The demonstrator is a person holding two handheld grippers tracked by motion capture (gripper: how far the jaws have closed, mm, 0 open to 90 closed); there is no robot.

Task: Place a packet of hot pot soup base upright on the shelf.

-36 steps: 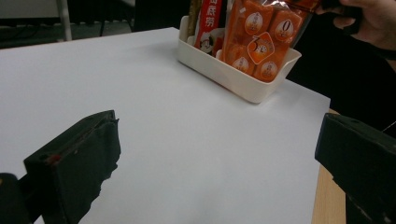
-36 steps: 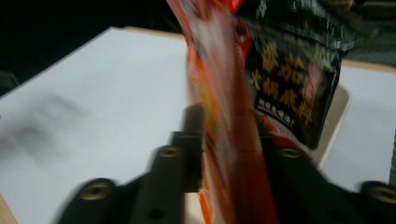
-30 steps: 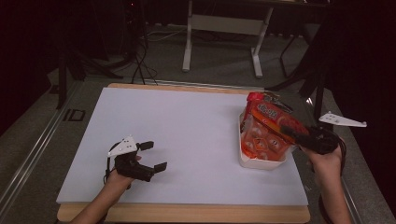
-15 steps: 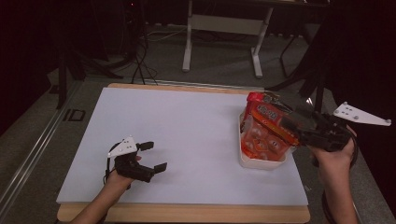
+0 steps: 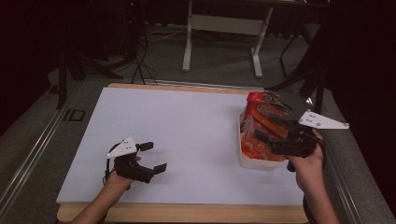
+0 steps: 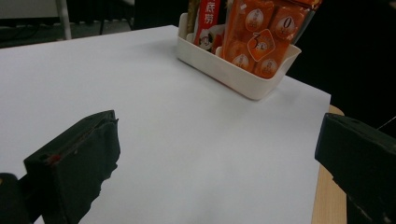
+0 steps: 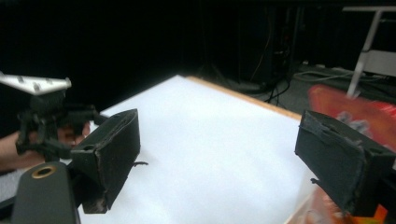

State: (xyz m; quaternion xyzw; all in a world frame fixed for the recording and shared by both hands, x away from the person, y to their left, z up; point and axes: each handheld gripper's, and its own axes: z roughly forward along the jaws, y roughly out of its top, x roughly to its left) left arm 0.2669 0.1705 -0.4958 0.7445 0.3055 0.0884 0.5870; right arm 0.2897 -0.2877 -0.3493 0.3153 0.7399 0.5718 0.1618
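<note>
a white bin (image 5: 261, 163) packed with orange snack packets (image 5: 264, 122) is seen at about three o'clock on the white table (image 5: 187, 130), close to its right edge. the right gripper (image 5: 268, 133) is held just at the bin's near right side, over the packets; its jaws have just been opening and are spread wide, with nothing pressed between them. the left gripper (image 5: 153, 157) is rested at about seven o'clock, well apart from the bin, its jaws likewise spread wide and empty.
</note>
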